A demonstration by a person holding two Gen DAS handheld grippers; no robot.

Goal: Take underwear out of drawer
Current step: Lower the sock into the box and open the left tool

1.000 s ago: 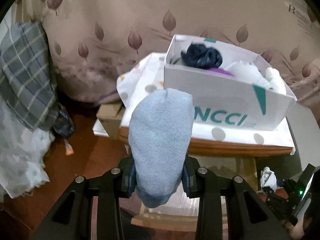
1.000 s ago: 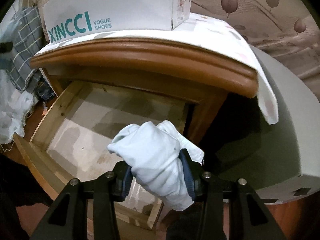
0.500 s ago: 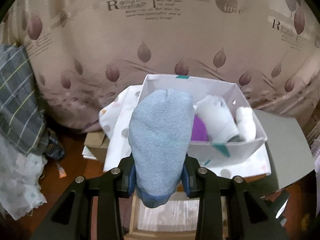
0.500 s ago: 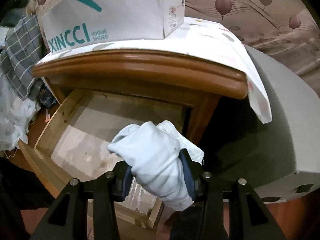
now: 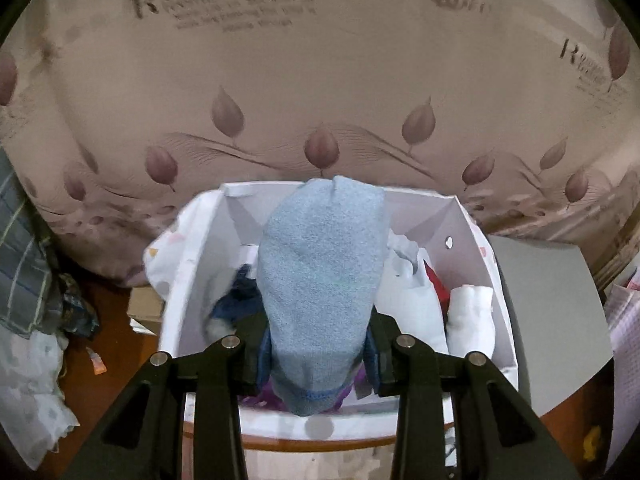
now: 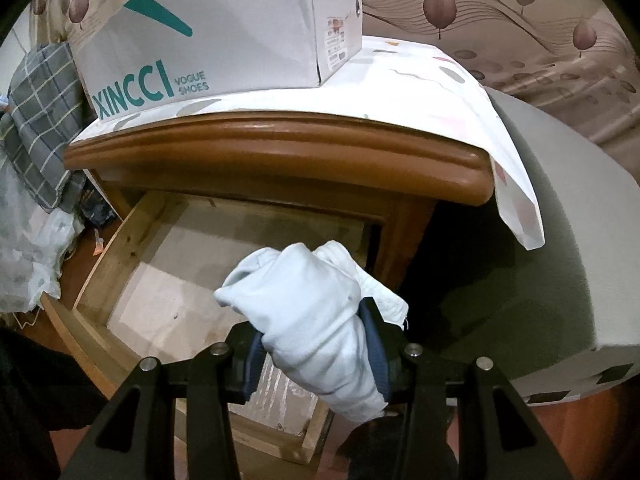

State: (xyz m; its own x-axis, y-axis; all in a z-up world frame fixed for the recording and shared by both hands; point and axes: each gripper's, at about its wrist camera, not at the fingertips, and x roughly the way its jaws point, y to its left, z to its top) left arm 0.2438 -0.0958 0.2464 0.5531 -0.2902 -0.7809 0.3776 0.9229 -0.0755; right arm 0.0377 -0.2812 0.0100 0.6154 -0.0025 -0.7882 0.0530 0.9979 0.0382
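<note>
L hand-held gripper (image 5: 318, 350) is clamped on a light blue rolled piece of underwear (image 5: 320, 280), held right over the open white shoe box (image 5: 188, 280). R hand-held gripper (image 6: 316, 350) is clamped on a pale white-blue bundle (image 6: 312, 316), held above the pulled-out wooden drawer (image 6: 100, 256). Drawer floor looks bare as far as visible, so prob nothing left to fetch, though its back is hidden under the nightstand top (image 6: 280, 148). Further back, box already holds dark blue, white, purple & red pieces, sitting on the dotted cloth (image 6: 420, 80) over the nightstand. Behind that, leaf-print bedding (image 5: 320, 80). Judgement: near the end; both pieces are out, left one about to drop in, right one to follow.
</note>
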